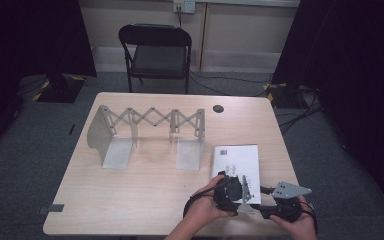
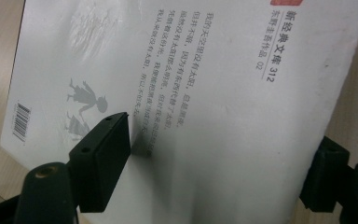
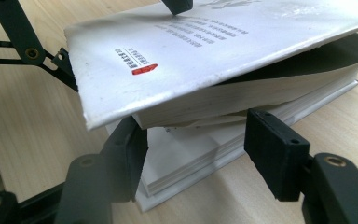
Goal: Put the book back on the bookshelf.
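One white book [image 1: 237, 162] lies flat on a pale wooden desk [image 1: 145, 200], near the front right corner, close to the person. It is the single book on the desk. Behind it to the left stands one grey metal expanding rack [image 1: 145, 132] with a scissor-lattice back and upright dividers. One small dark round cap [image 1: 218, 108] sits in the desk near its far edge. One black folding chair [image 1: 156, 55] stands beyond the desk. Two hands each hold a tool. The left tool [image 1: 237, 187] sits at the book's near edge; in the left gripper view one black jaw lies on top of the printed cover [image 2: 205, 93] and the other stands off the book's side, so whether it grips cannot be told. The right tool [image 3: 193, 149] lies just beside the book's near right corner; in the right gripper view its jaws stand apart on either side of that corner, released, not pressing. There the cover [image 3: 214, 51] is lifted off the stacked pages [image 3: 191, 158].
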`<state>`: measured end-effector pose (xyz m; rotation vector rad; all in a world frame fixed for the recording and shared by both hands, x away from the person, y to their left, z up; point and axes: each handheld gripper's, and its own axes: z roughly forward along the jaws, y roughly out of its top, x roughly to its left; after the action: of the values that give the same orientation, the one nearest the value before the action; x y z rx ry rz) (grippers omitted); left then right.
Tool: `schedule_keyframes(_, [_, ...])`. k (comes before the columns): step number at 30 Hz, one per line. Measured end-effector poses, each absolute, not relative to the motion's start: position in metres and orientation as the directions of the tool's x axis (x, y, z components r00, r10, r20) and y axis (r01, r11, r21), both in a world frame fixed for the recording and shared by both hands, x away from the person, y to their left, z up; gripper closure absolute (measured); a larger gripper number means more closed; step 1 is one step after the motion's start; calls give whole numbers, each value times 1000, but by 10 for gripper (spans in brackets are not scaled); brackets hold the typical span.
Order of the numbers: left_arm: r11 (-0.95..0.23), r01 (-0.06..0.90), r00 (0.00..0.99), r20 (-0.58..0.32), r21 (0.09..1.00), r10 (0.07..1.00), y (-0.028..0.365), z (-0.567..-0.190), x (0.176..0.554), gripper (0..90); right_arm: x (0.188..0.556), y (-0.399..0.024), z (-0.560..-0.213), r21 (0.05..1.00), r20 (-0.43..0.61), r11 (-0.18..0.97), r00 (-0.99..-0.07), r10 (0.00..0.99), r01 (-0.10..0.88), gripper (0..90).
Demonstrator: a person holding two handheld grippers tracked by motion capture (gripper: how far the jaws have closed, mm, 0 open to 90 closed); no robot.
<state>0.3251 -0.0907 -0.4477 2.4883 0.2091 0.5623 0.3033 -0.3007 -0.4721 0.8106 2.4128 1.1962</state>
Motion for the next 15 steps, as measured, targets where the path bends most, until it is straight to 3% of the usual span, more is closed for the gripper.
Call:
schedule_keyframes(8, [-824, 31, 893, 355, 565, 277, -93, -449, 329, 143, 301, -300, -467, 820, -14, 457, -786, 617, 344, 406])
schedule_keyframes(11, [-819, 36, 880, 371, 573, 298, -96, -454, 331, 59, 300, -299, -466, 827, -6, 448, -791, 612, 340, 408])
schedule_keyframes(15, [-831, -6, 864, 421, 556, 275, -94, -459, 330, 110, 299, -296, -468, 817, -35, 476, -797, 603, 325, 408])
